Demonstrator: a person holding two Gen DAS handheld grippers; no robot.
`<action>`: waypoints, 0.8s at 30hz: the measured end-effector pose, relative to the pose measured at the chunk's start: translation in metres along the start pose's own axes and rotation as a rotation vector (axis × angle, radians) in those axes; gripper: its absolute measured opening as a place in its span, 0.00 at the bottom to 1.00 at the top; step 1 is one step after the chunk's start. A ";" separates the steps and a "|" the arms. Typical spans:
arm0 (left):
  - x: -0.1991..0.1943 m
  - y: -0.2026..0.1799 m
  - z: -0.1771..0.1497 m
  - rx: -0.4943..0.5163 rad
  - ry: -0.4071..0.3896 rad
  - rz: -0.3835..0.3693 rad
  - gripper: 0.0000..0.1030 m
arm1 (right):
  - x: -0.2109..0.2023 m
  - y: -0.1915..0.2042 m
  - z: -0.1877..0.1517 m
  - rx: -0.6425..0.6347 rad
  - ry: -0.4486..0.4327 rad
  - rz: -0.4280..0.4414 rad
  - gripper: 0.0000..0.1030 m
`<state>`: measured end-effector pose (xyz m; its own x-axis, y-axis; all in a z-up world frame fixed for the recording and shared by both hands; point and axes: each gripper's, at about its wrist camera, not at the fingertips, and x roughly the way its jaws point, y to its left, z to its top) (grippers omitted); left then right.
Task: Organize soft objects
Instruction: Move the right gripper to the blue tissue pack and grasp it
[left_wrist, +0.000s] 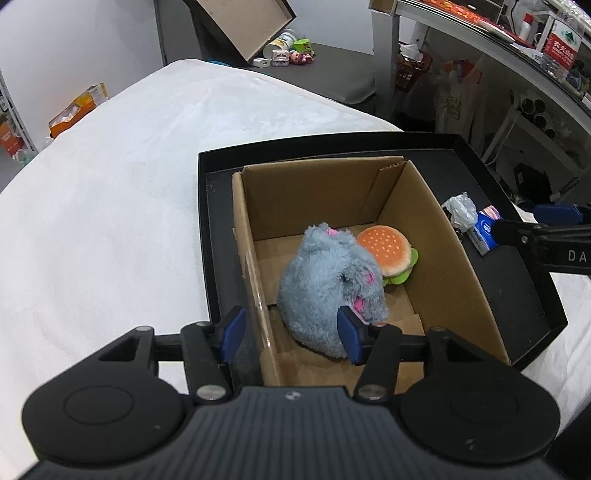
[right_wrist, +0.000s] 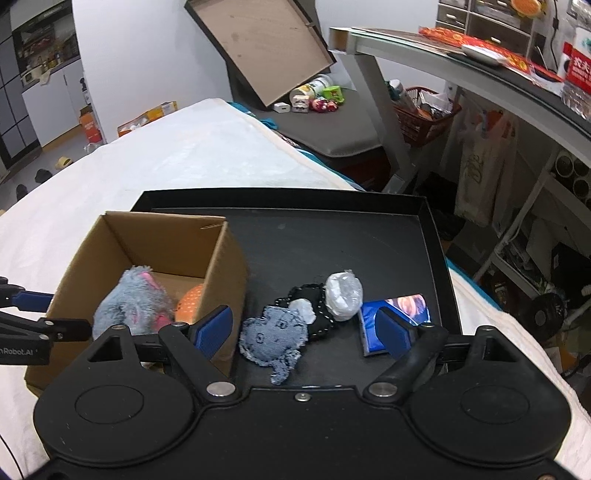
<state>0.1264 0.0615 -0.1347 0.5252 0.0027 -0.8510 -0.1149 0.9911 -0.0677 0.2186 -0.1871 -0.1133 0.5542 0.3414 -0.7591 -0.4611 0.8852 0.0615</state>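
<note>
Two plush toys lie in the cardboard box (left_wrist: 436, 236), which stands in the black tray (right_wrist: 332, 236) on my white cloth (left_wrist: 110, 184): a fluffy grey mouse (left_wrist: 325, 284) with pink ears, touching a smaller burger (left_wrist: 388, 251). On the tray floor beside the box lie a denim toy (right_wrist: 271, 336), a tissue pack (right_wrist: 397, 317) and a white wad (right_wrist: 343, 295). My left gripper (left_wrist: 291, 336) and right gripper (right_wrist: 306, 334) both gape, grasping nothing.

White bed cover (right_wrist: 192, 155) carries a black tray (right_wrist: 424, 236)
</note>
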 end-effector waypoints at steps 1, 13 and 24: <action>0.001 0.000 0.001 -0.002 -0.001 0.005 0.53 | 0.001 -0.003 -0.001 0.006 0.001 0.000 0.81; 0.009 -0.010 0.011 -0.016 0.001 0.047 0.57 | 0.015 -0.033 -0.008 0.061 0.016 -0.004 0.81; 0.018 -0.016 0.019 -0.016 0.007 0.088 0.61 | 0.048 -0.059 -0.021 0.077 0.080 -0.030 0.81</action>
<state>0.1532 0.0486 -0.1391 0.5067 0.0883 -0.8576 -0.1739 0.9848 -0.0013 0.2578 -0.2301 -0.1667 0.5088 0.2908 -0.8103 -0.3885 0.9175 0.0853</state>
